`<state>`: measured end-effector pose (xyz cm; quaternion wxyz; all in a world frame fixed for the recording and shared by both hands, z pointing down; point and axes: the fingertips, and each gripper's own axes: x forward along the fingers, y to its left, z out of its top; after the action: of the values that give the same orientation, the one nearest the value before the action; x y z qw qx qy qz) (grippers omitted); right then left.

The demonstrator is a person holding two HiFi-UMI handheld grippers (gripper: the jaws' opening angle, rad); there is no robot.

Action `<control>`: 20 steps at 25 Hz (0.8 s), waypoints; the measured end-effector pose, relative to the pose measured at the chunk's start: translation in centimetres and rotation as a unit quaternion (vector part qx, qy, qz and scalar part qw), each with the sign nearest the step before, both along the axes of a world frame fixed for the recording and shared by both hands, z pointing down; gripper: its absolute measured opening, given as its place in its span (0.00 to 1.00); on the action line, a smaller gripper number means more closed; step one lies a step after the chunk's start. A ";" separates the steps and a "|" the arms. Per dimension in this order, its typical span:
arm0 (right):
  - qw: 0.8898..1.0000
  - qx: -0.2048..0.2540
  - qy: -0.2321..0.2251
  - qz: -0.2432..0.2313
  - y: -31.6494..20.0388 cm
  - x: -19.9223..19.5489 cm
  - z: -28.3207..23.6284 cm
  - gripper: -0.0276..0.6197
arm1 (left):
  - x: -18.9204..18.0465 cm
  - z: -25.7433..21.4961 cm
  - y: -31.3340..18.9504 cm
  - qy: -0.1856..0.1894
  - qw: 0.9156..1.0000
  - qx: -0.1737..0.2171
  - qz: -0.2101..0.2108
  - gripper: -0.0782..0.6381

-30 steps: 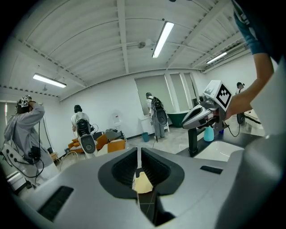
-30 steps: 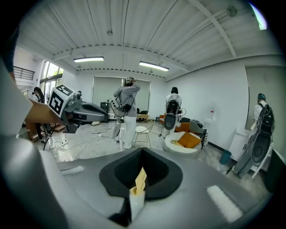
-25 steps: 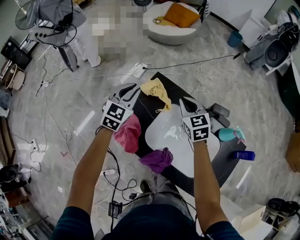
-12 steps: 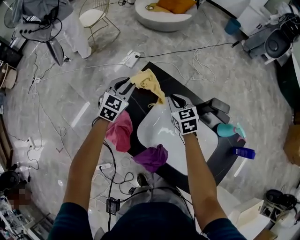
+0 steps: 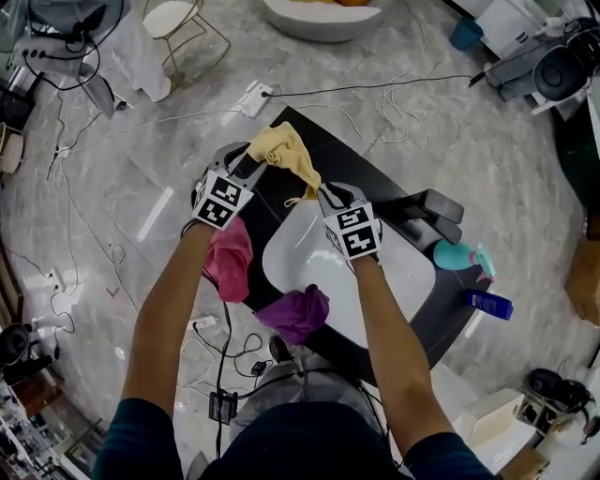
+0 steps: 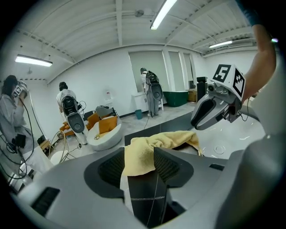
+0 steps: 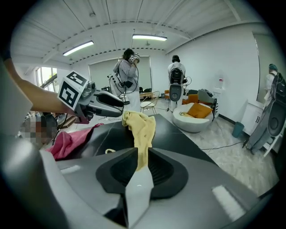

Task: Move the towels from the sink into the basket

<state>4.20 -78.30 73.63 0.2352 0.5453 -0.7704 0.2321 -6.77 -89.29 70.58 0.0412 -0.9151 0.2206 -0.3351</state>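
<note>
A yellow towel [image 5: 286, 155] stretches between my two grippers over the far corner of the black counter [image 5: 281, 211]. My left gripper [image 5: 251, 161] has just been opening. One end of the towel [image 6: 165, 138] lies loose between its jaws with a gap beside it. My right gripper [image 5: 322, 194] is shut on the other end, and a thin strip of towel [image 7: 140, 125] is pinched in the right gripper view. A pink towel [image 5: 228, 258] hangs off the counter's left edge. A purple towel [image 5: 295, 314] sits on the near edge by the white sink [image 5: 394, 300].
A black faucet [image 5: 431, 211], a teal spray bottle [image 5: 459, 255] and a blue bottle [image 5: 487, 303] stand to the right of the sink. Cables cross the marble floor [image 5: 122, 234]. A gold-legged chair [image 5: 178, 23] and a white round seat [image 5: 319, 14] stand far off. People stand in the background.
Both grippers have come down with the yellow towel toward the counter's far corner. The left jaws stand wider apart than before. The pink and purple towels have not moved.
</note>
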 end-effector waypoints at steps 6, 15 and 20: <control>1.000 -0.014 0.000 -0.011 -0.4 -0.7 1.9 0.20 | 0.6 2.1 -0.8 -0.014 1.000 -0.007 0.007 0.40; 0.999 -0.024 -0.012 -0.025 -0.6 -1.8 3.6 0.21 | 1.1 3.5 -1.1 -0.017 1.000 -0.012 0.020 0.29; 0.999 -0.028 -0.005 -0.033 -0.8 -2.0 4.3 0.20 | 1.4 3.8 -1.1 -0.018 1.000 -0.005 0.015 0.22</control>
<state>2.19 -79.11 77.94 0.2541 0.5118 -0.7821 0.2486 -5.40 -90.35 74.37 0.0455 -0.9122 0.2048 -0.3520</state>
